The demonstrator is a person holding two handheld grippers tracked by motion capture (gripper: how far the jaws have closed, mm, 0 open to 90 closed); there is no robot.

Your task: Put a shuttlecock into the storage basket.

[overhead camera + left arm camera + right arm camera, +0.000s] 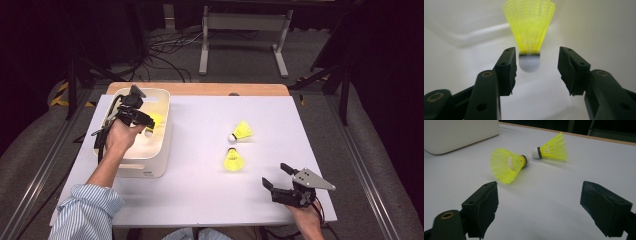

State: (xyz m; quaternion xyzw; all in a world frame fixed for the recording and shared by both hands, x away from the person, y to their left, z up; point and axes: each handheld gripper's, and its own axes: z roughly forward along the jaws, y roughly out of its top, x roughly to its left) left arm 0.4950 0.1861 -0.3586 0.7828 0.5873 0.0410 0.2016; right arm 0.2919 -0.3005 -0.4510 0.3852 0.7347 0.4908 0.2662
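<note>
Hovering my left gripper [537,71] inside the white bin [162,125], I see its jaws apart around a yellow shuttlecock [530,35], gripping nothing. My right gripper [539,207] gapes wide and empty near two shuttlecocks [507,165] on the table [190,190].

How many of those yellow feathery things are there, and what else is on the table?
Yellow plastic shuttlecocks: 3, one in the bin, two on the table
White plastic bin: 1
Hand-held grippers, jaws open: 2, left, right
Total: 6
</note>
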